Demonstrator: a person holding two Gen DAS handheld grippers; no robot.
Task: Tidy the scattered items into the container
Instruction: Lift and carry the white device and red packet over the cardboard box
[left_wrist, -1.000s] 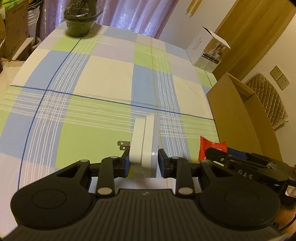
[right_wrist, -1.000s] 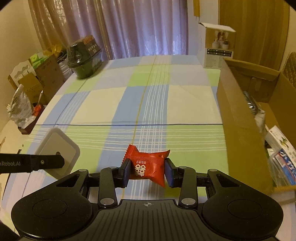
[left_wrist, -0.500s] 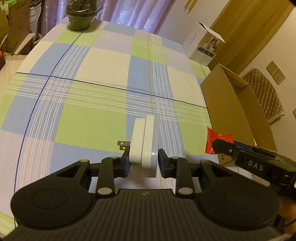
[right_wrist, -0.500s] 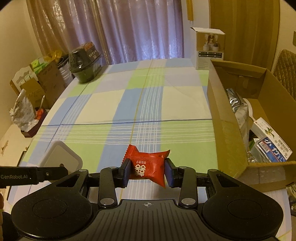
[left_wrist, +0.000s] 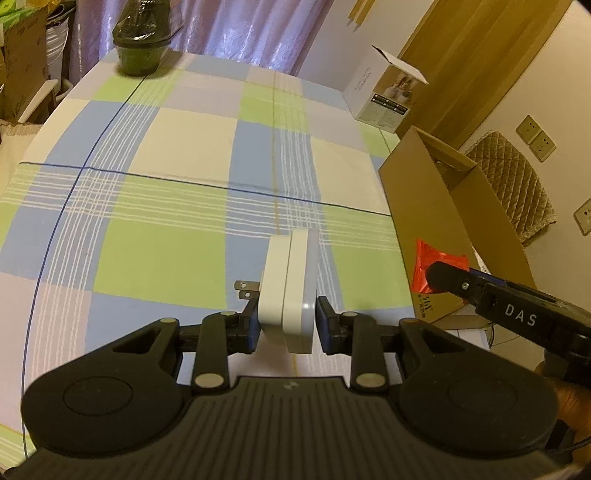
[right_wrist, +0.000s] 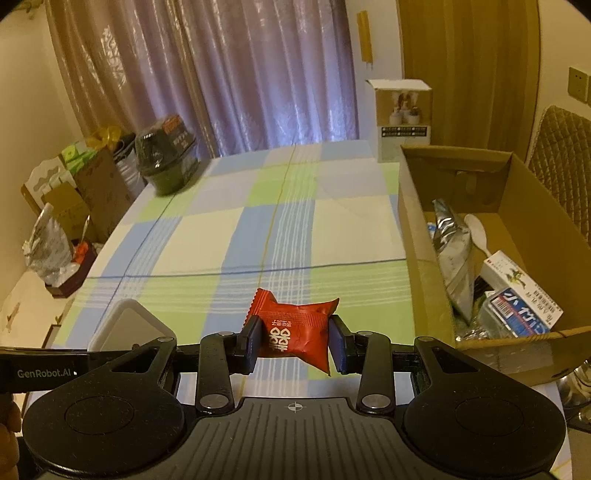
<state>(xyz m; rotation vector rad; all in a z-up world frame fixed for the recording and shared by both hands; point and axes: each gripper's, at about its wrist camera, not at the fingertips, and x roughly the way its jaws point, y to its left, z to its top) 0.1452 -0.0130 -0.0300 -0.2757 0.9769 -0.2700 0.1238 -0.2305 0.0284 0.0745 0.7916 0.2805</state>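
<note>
My left tool clamps one white plug adapter; my right tool clamps one red packet. One cardboard box sits on the checked table; purple curtains hang behind.

Red packet half hidden behind right tongs.

The cardboard box is sitting at the bench's right edge, with packets and a spoon lying inside. A carton is standing behind it. A wrapped bowl is sitting at the far left corner.
</note>
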